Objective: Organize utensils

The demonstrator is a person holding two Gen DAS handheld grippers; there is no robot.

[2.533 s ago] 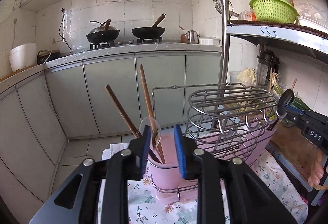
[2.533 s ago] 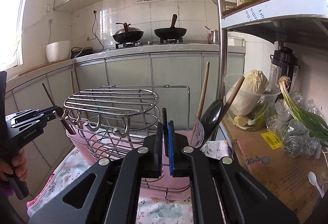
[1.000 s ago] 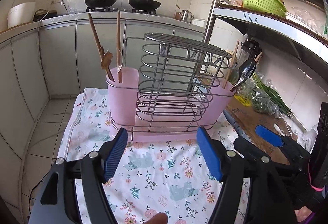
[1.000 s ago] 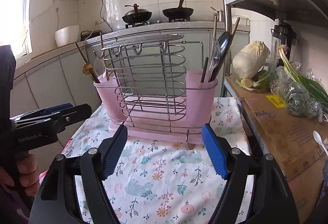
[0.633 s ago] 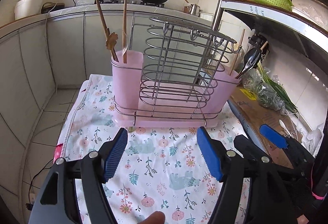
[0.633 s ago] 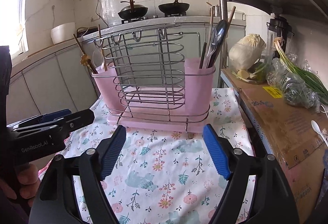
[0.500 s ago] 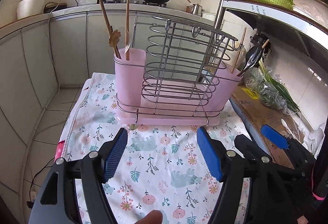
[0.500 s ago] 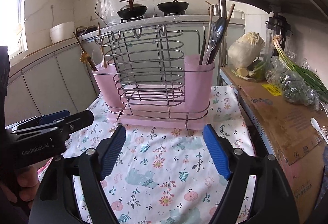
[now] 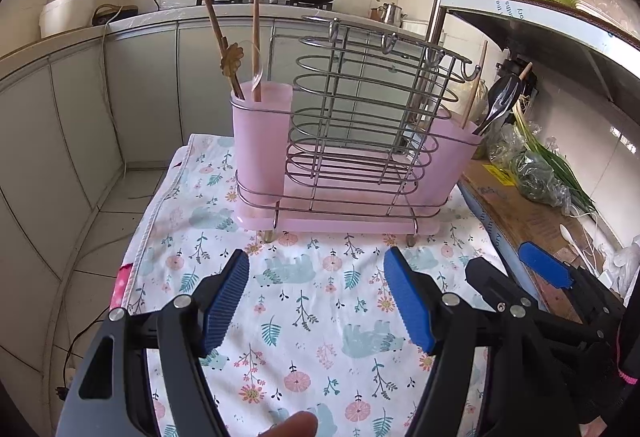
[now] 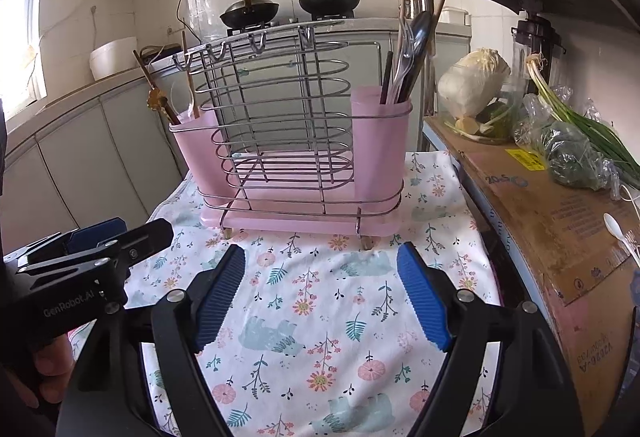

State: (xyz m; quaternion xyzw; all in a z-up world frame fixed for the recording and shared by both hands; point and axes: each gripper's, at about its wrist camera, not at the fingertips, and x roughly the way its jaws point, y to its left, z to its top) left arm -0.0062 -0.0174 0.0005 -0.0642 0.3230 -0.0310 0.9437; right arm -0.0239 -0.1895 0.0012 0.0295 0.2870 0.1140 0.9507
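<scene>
Tiled kitchen, floral tablecloth (image 9: 304, 301). Pink utensil rack (image 10: 296, 157) at 12 o'clock on cloth, wooden utensils (image 9: 232, 49) in left cup, dark ladle (image 10: 416, 49) in right cup. Left gripper (image 9: 316, 301) and right gripper (image 10: 320, 293) spread wide, holding nothing, short of rack.

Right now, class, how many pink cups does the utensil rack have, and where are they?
2. One pink cup stands at the rack's left end holding wooden utensils; the other pink cup stands at the right end holding dark utensils. None seems hidden.
</scene>
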